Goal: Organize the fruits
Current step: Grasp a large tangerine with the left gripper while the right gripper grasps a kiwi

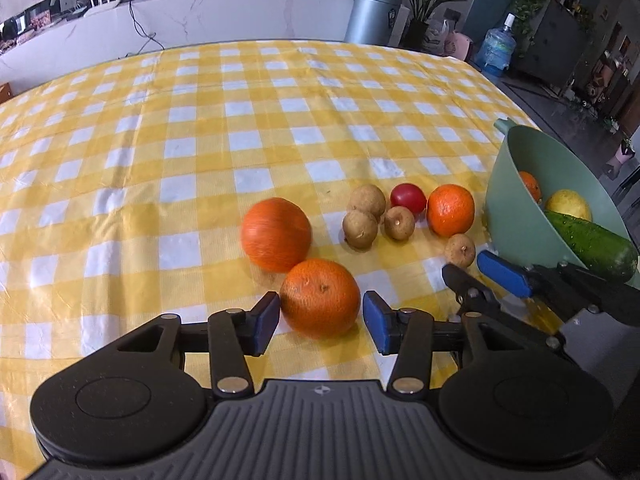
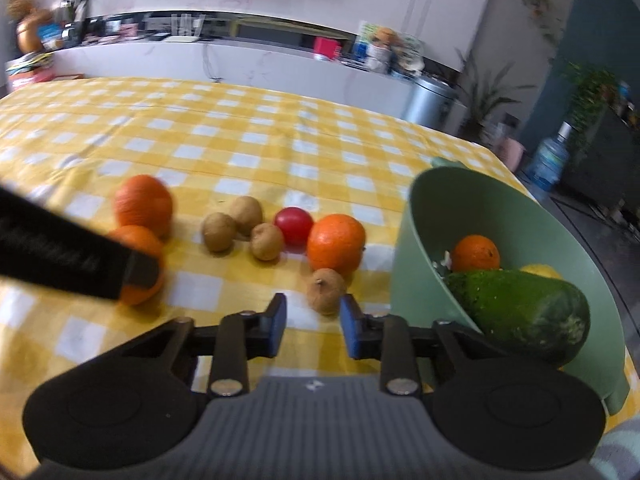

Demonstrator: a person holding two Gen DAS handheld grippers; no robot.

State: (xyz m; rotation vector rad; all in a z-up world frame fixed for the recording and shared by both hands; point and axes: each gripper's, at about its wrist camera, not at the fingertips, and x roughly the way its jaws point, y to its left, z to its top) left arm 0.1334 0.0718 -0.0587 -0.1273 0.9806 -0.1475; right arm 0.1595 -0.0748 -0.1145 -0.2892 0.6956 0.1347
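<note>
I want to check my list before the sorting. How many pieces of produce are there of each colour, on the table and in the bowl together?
orange fruits: 4
brown fruits: 4
red fruit: 1
yellow fruit: 1
green cucumber: 1
Total: 11

Two close, downward wrist views, both over the fruit-strewn tablecloth (image 1: 200, 128).

Brightness: even daylight, bright on the table (image 1: 240, 120), dimmer in the room behind.
Shadows: soft and short under the fruit.
Glare: pale sheen on the checked cloth in the left wrist view.
Blur: right wrist view smeared throughout; the far orange (image 1: 276, 234) is streaked in the left one.
Distortion: fisheye bends the table's edges; the right view's corners go dark.
</note>
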